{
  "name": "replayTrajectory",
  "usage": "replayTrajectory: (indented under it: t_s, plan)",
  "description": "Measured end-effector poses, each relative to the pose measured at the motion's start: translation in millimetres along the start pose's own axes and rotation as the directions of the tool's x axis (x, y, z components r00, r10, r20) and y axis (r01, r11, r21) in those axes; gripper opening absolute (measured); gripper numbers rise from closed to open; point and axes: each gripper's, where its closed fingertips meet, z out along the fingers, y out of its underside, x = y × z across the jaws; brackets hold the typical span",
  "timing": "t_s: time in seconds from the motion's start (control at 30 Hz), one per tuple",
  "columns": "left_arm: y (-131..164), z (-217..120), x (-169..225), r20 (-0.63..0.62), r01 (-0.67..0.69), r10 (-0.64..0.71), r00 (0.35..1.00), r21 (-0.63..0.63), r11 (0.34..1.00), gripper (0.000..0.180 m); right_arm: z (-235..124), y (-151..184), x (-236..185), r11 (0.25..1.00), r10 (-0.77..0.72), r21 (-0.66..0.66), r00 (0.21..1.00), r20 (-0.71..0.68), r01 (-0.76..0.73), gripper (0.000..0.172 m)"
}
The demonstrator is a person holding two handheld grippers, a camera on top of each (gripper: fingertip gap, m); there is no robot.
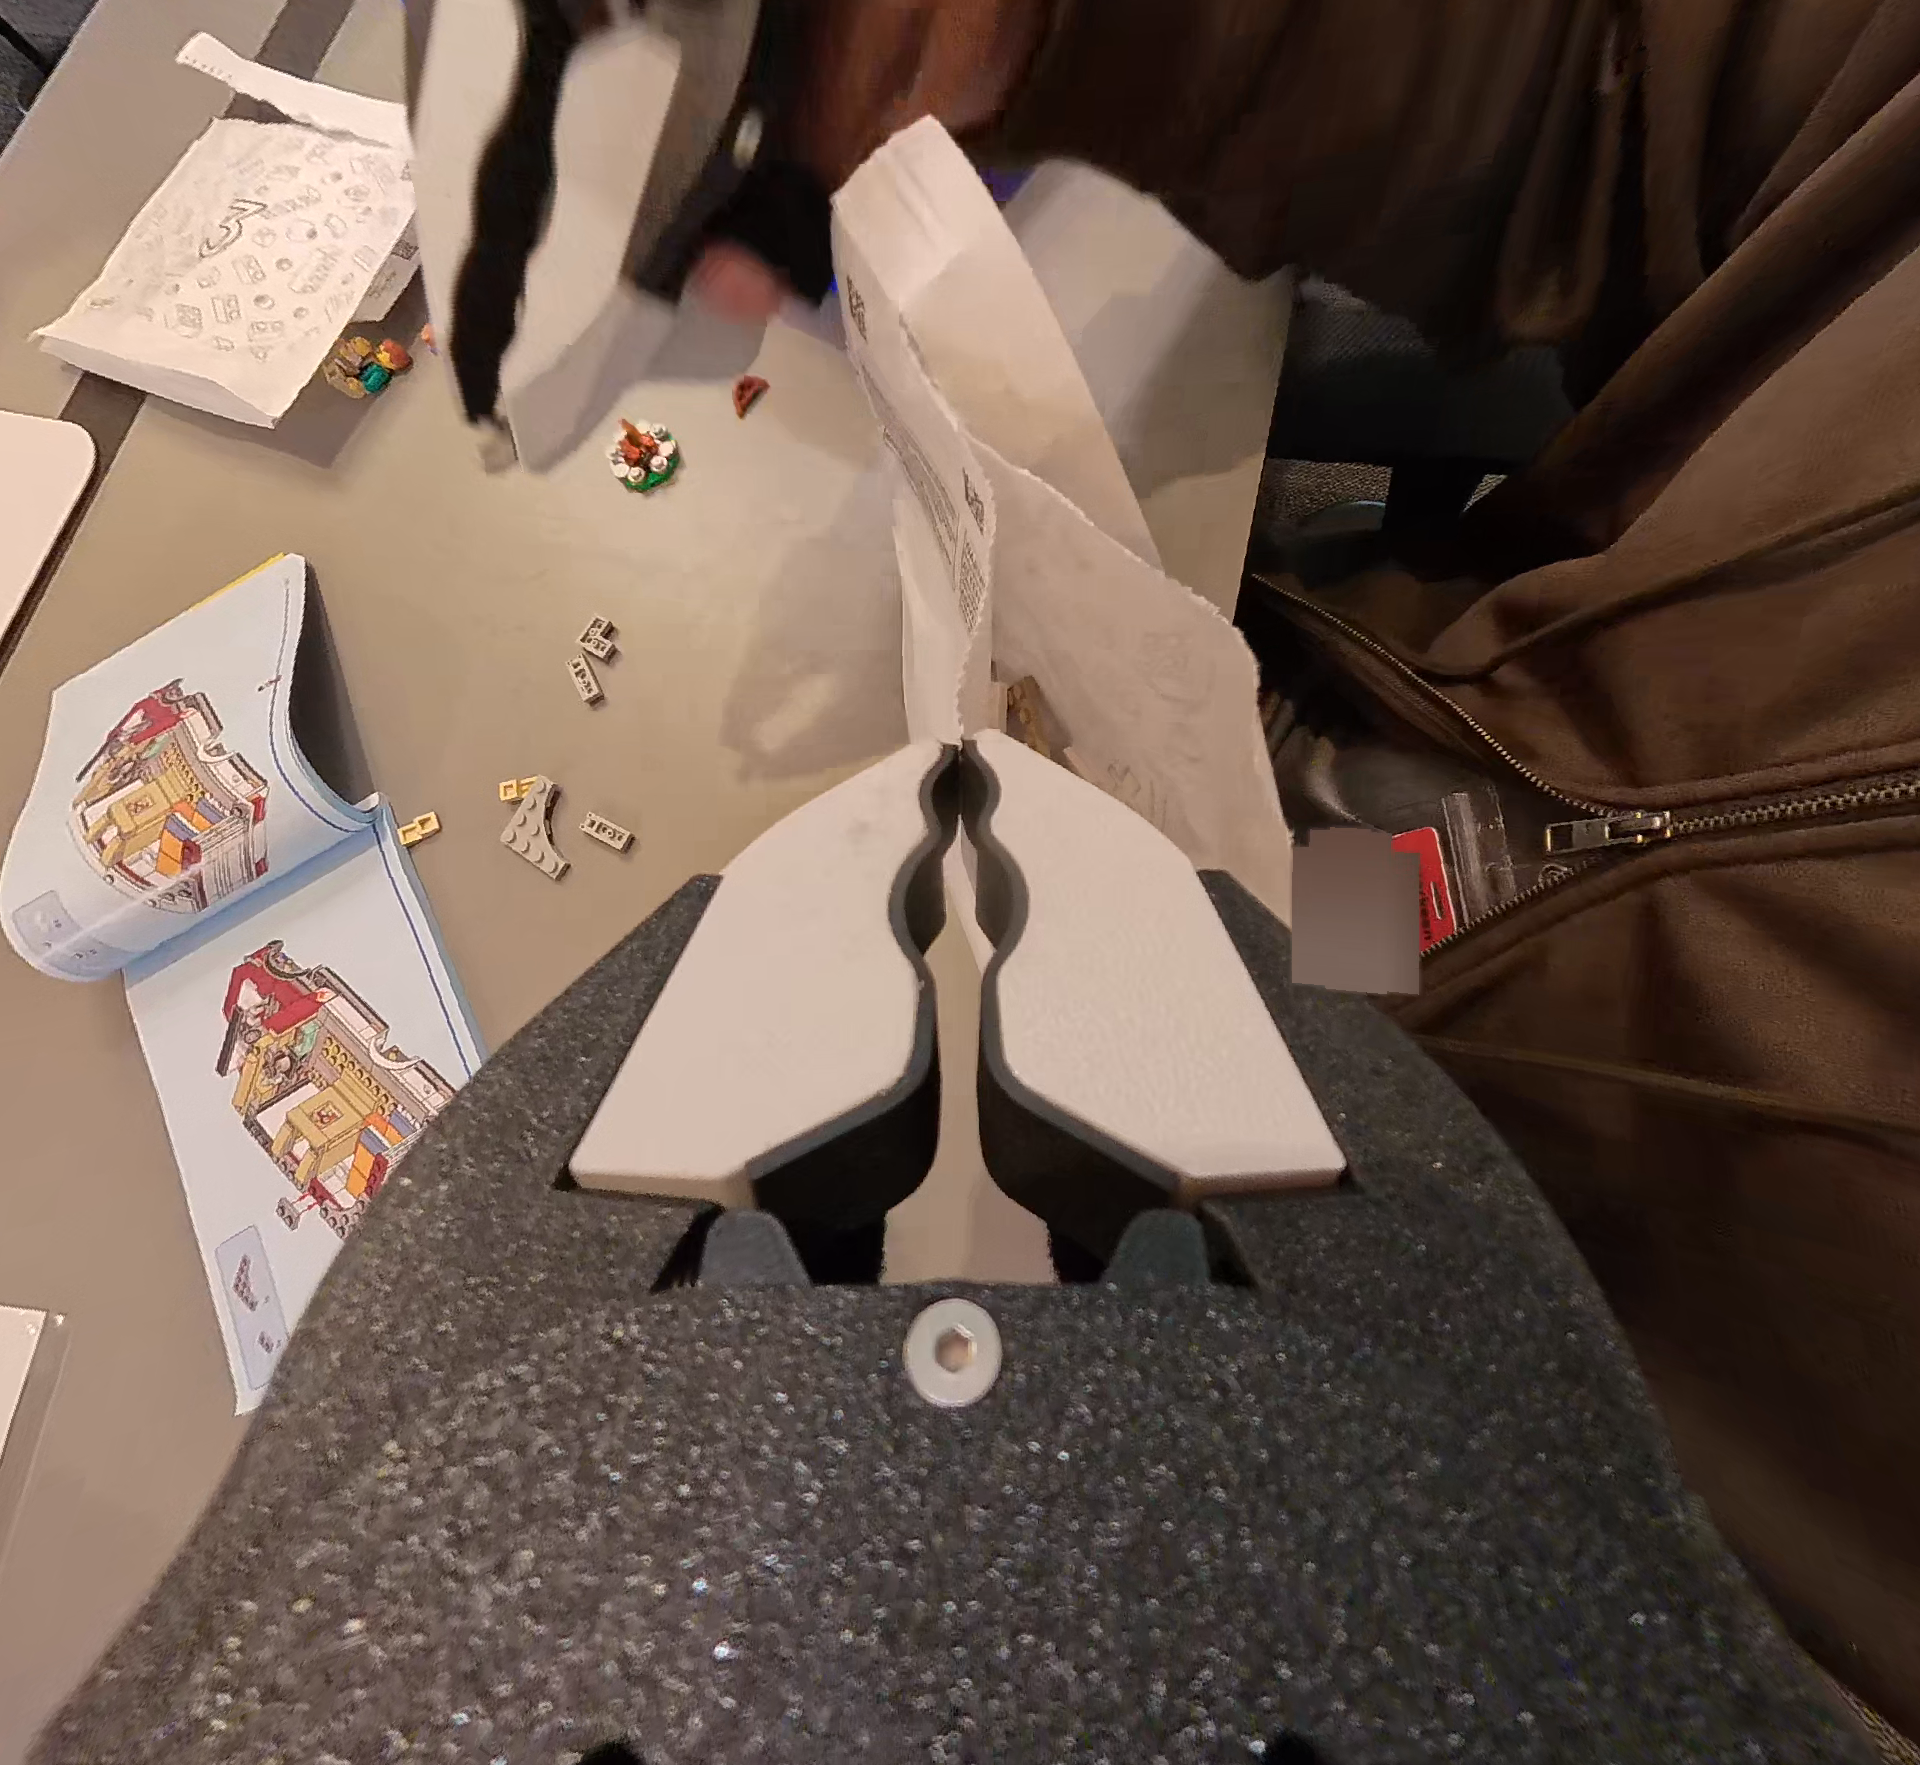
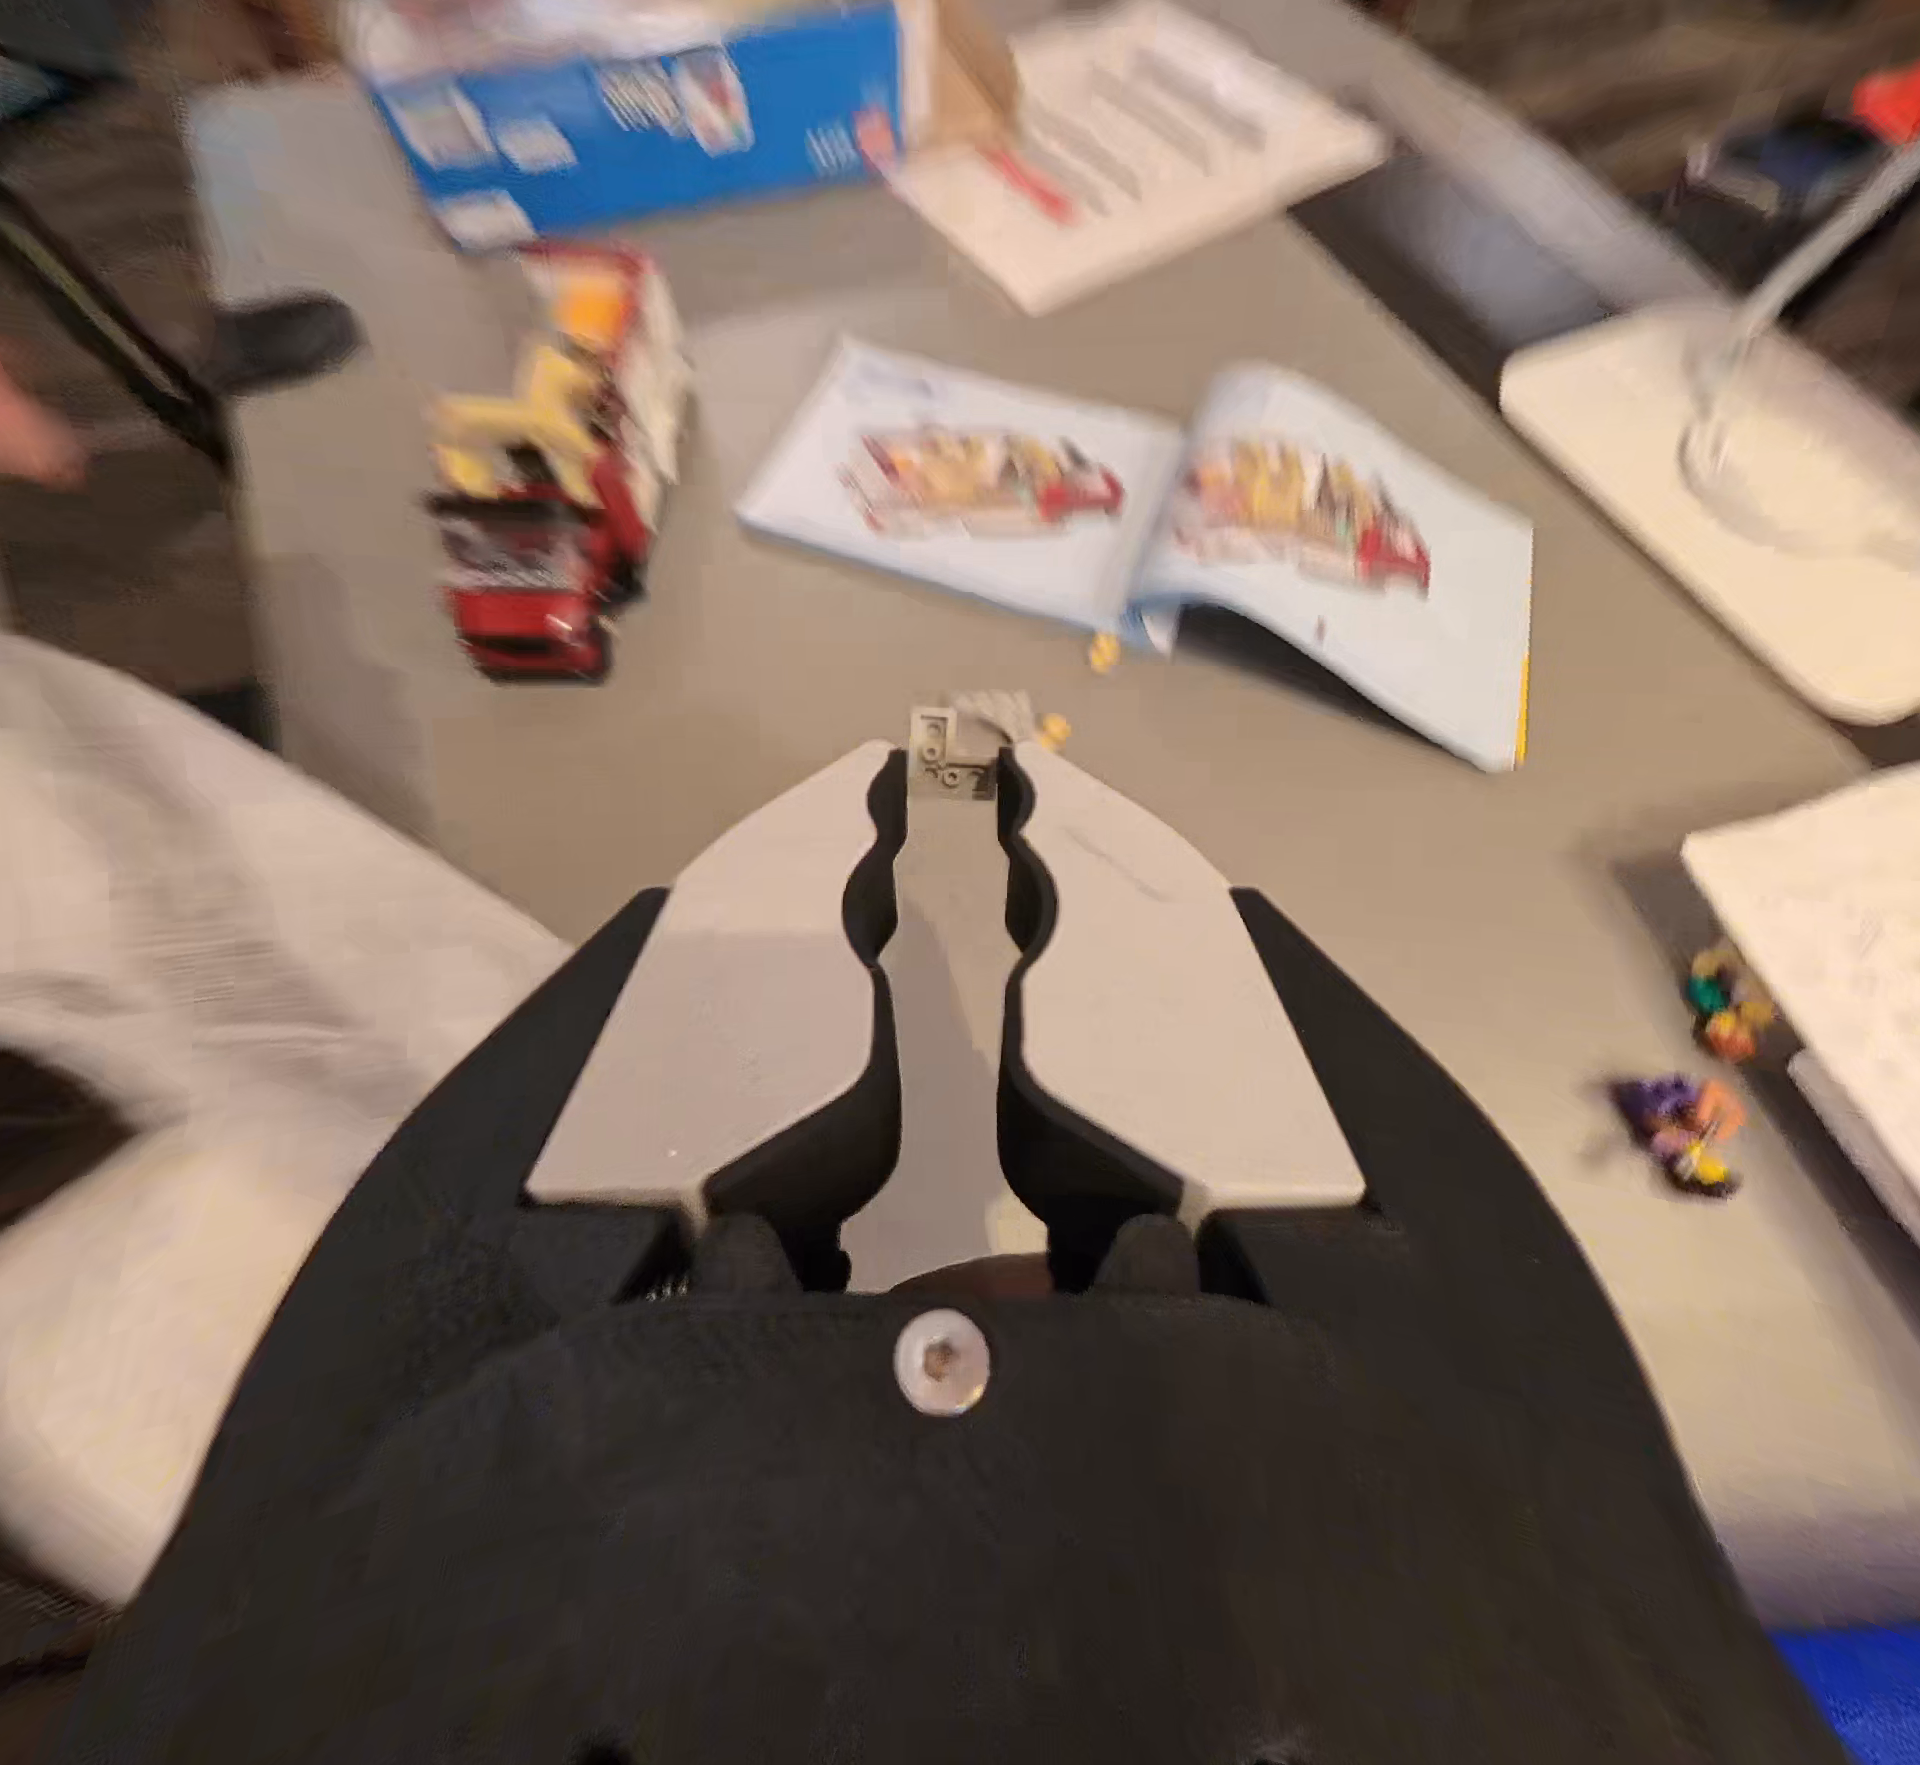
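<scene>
Table (image 2: pixel 790 780): grey, and it carries everything else.

Box (image 2: pixel 623 84): blue, at the far end, seen well only from your right wrist and blurred there. Its contents cannot be made out. The left wrist view catches just a blue corner.

Booklet (image 2: pixel 1299 520): open, pale blue pages with building pictures, in both views.

Bag (image 1: pixel 1049 510): white paper, torn open, standing up from your left gripper (image 1: pixel 958 747). That claw is closed with the bag's serrated edge pinched between the fingertips. A few tan pieces show inside the bag, just beyond the right fingertip. The right wrist view shows of this only a blurred white mass at its left edge.

Second bag (image 1: pixel 229 250): white, printed, lying flat near the far left edge; small coloured pieces sit at its corner.

Model (image 2: pixel 561 468): red, black and yellow, half built, between box and booklet. Only the right wrist view has it.

Your right gripper (image 2: pixel 951 759): claw narrowly open, pads closed on a small grey L-shaped plate (image 2: pixel 948 765) held at the very tips, above the table. In the left wrist view this gripper appears blurred at the top, and the plate is not legible there.

Loose grey and tan plates (image 1: pixel 561 811) lie beside the booklet. A green round piece (image 1: pixel 644 458) sits beyond them.
</scene>
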Motion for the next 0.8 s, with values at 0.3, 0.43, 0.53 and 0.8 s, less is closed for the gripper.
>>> replayTrajectory:
  t_s: [0.3, 0.43, 0.53, 0.8]
  plan:
    - [-4, 4, -2, 0.006, 0.007, -0.007, 1.000, 0.008, 1.000, 0.000, -67, -55, -143, 0.921, -0.385, 0.133, 0.909, 0.162, 0.367, 0.016]
    - [-4, 4, 0, 0.010, 0.009, -0.009, 1.000, 0.011, 1.000, 0.000, -48, -32, -154, 0.900, -0.432, 0.024, 0.883, 0.181, 0.436, 0.027]
    - [-3, 1, 1, 0.016, 0.009, -0.009, 1.000, 0.011, 1.000, 0.000, -47, -30, -150, 0.905, -0.422, 0.024, 0.887, 0.186, 0.425, 0.030]
    - [3, -5, 1, 0.025, 0.013, -0.013, 1.000, 0.010, 1.000, 0.000, -44, -39, -39, 0.986, -0.152, 0.083, 0.987, 0.056, 0.147, 0.026]
